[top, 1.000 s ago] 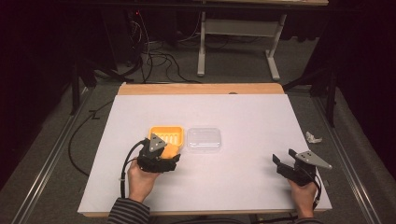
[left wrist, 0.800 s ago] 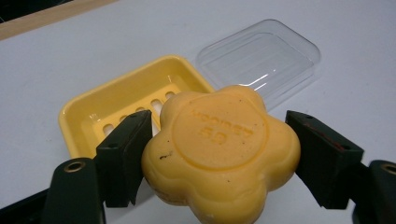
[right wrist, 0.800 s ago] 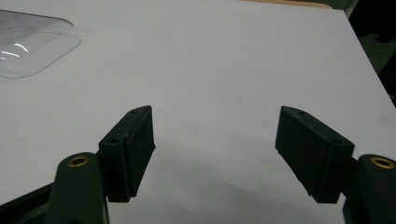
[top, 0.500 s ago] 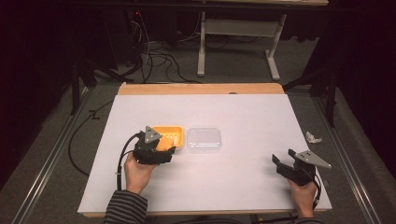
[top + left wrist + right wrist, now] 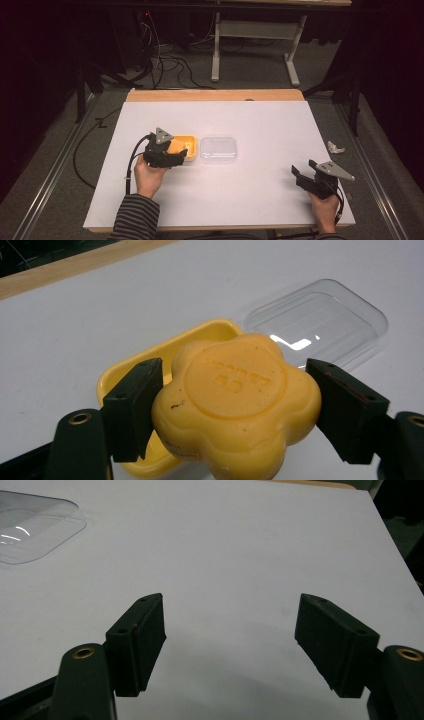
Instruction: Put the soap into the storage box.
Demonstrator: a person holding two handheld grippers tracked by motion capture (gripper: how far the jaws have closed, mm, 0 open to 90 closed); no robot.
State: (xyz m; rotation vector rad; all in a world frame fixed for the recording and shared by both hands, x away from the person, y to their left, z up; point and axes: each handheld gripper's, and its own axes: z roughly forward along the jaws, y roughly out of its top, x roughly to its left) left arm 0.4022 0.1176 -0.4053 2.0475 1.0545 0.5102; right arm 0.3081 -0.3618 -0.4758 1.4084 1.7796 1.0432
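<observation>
Left gripper first, just left of the clear lid: jaws clamped on the yellow soap, one pad pressed against each flank of the flower-shaped bar, wide apart only because the bar fills the gap between them. Soap held above the near edge of the yellow dish, lifted clear of the dish hollow, stamped face up toward the camera. Dish touching or just shy of the lid's left edge, hard to call from the high view. Left hand wrapped round the gripper body, striped sleeve behind it, cable trailing away from the lid toward the table's left edge.

On to the lid itself: flat on the white table, roughly mid-table, transparent, a glint of light on its near side.

Right of the lid, well apart, near the table's front right corner: right gripper, jaws spread wide with nothing between them, only bare white surface beneath, lid peeking in at the upper left of the right gripper view. Small crumpled white scrap on the floor just past the table's right edge.

Beyond the lid: wooden strip along the far table edge, then grey floor, loose cables, a pale desk frame, dark room all round.

Against a second ago: left gripper moved up from the table's front toward the dish and swung to face the lid; right gripper unmoved.
</observation>
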